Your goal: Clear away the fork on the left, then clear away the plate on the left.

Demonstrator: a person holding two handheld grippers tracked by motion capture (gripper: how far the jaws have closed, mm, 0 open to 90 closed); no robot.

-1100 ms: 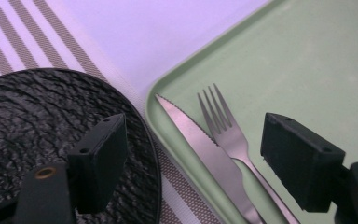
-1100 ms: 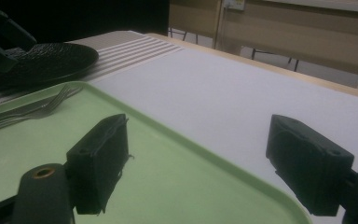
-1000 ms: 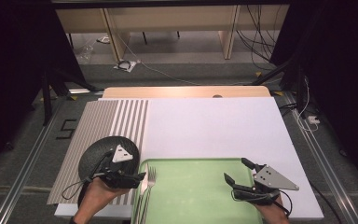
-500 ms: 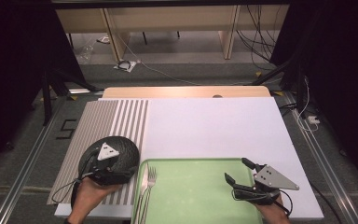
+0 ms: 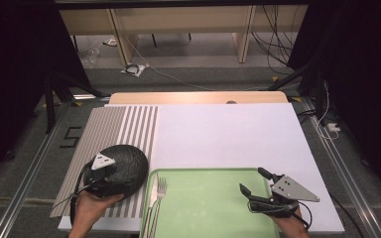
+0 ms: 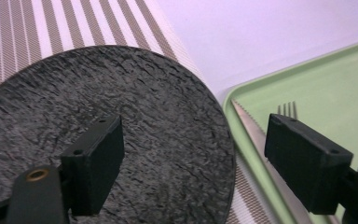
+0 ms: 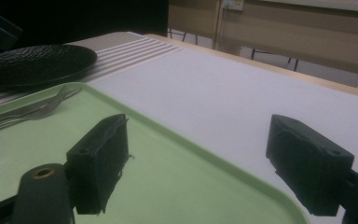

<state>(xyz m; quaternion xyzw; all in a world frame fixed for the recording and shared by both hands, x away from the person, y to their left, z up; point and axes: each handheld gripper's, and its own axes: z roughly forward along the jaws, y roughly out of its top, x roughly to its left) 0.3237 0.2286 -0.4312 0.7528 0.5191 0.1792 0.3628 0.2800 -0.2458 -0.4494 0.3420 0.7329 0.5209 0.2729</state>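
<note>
While the person's left hand [image 5: 92, 208] is coming in from the bottom left of the high view, the left tongs [image 5: 110, 174] are hovering over the black plate [image 5: 129, 161], jaws standing wide apart and clamping nothing. The plate is lying on the striped mat [image 5: 106, 131] at the lower left, just beside the green tray [image 5: 213, 208]. A knife [image 5: 152, 191] and a fork [image 5: 161, 186] are lying along the tray's left edge. At the lower right, the right tongs [image 5: 254, 182] are hanging over the tray's right part, jaws likewise spread and empty, above the white surface [image 5: 228, 134].
</note>
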